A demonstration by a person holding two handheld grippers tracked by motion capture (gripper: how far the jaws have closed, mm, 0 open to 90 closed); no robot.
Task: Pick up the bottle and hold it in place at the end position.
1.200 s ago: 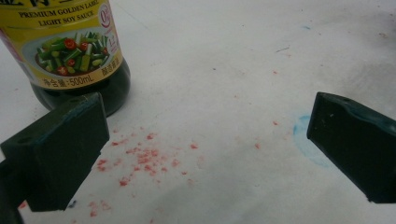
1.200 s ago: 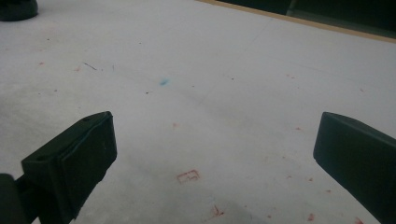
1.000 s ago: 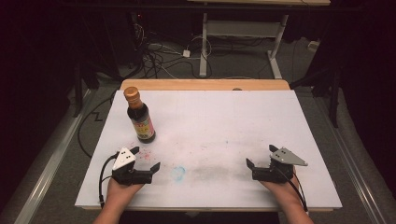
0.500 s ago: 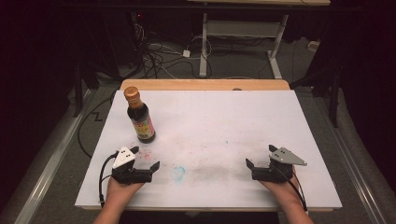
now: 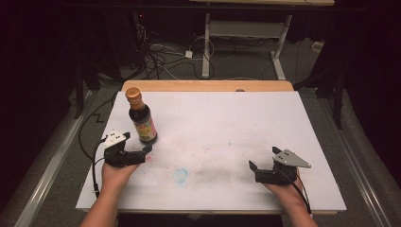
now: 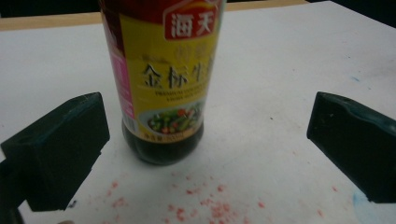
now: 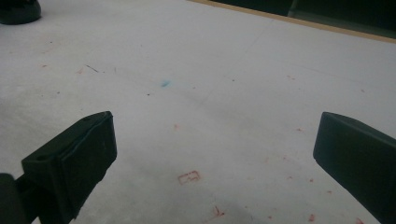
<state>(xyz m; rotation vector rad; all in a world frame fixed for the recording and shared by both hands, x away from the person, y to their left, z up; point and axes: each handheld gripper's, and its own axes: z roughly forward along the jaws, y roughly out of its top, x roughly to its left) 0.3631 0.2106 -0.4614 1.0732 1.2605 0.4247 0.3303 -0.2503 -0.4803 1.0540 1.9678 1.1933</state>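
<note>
A dark soy sauce bottle [image 5: 141, 118] with an orange cap and a yellow label stands upright at the left of the white table [image 5: 227, 123]. My left gripper [image 5: 138, 144] sits just in front of it, open. In the left gripper view the bottle [image 6: 163, 84] stands close ahead, a little left of the middle of the gap between the wide-apart jaws, and the left gripper [image 6: 205, 149] touches nothing. My right gripper [image 5: 263, 159] rests open near the front right of the table. In the right gripper view the right gripper [image 7: 210, 158] has bare table between its jaws.
Red and blue stains [image 5: 179, 174] mark the table's front middle. The bottle's base [image 7: 16, 11] shows far off at the top left of the right gripper view. A wooden strip [image 5: 208, 85] borders the far edge. Cables and a metal frame [image 5: 246, 28] lie on the floor behind.
My left gripper has moved forward and slightly left, up close to the bottle. The right gripper has stayed where it was.
</note>
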